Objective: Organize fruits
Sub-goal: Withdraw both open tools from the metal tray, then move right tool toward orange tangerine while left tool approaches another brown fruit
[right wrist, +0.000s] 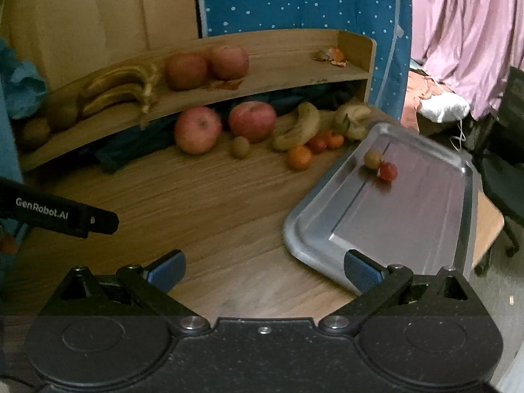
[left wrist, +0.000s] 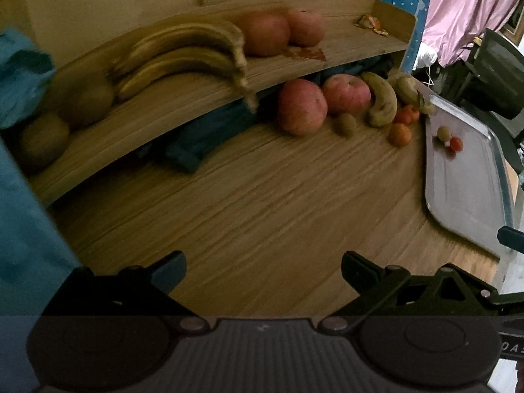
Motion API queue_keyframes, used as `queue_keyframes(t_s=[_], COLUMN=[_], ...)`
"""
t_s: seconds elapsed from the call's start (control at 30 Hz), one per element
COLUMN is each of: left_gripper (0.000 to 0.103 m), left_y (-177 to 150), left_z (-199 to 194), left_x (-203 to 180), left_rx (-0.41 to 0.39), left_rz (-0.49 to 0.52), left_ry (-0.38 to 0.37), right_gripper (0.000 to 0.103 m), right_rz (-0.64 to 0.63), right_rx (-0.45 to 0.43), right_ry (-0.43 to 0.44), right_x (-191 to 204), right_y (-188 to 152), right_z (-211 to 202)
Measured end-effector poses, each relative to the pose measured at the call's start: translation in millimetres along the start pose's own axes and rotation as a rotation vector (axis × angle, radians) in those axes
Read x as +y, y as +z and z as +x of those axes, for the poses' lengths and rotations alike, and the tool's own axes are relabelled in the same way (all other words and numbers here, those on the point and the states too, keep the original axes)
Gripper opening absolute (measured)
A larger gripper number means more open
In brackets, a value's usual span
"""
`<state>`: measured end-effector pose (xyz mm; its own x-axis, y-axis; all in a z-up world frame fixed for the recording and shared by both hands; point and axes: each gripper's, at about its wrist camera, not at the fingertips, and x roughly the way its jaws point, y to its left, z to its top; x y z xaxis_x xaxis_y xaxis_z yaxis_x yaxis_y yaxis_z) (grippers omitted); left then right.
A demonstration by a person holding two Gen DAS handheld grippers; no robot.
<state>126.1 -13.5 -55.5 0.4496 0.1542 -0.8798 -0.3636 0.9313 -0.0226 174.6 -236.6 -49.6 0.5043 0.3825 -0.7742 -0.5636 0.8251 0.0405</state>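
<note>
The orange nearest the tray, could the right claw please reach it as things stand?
Probably yes: the right claw is open and empty, and only bare table lies between it and the orange.

1. Bare wooden tabletop (right wrist: 203, 203) left of the metal tray (right wrist: 465, 203): open passage.
2. Behind that stretch, blocked by apples (right wrist: 197, 129), kiwi (right wrist: 241, 146), banana (right wrist: 301, 126), oranges (right wrist: 299, 157).
3. Tray's near half bare; two small fruits (right wrist: 380, 163) at its far end.
</note>
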Motion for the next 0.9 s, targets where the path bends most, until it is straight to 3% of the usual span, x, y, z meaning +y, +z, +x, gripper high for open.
queue_keyframes(t_s=[0.4,0.73,0.9], left_gripper=[0.103,0.101,0.086], left_y=[72.8,111.8,118.8], left_z=[50.7,88.5,99.0], left_x=[-56.7,-85.6,-91.1], left_rx=[-0.019,-0.024,-0.01], left_rz=[-0.08,-0.158,-0.194], left_ry=[-0.023,-0.037,-0.039], right_gripper=[0.099,0.08,0.063], right_rz=[-0.228,-0.322,-0.336], right_rx=[-0.015,-0.007,0.011], right_ry=[0.089,0.211,0.252], right_x=[-60.5,-73.1,-73.4], right_y=[51.7,76.7,81.3], right_z=[73.7,117.4,133.5])
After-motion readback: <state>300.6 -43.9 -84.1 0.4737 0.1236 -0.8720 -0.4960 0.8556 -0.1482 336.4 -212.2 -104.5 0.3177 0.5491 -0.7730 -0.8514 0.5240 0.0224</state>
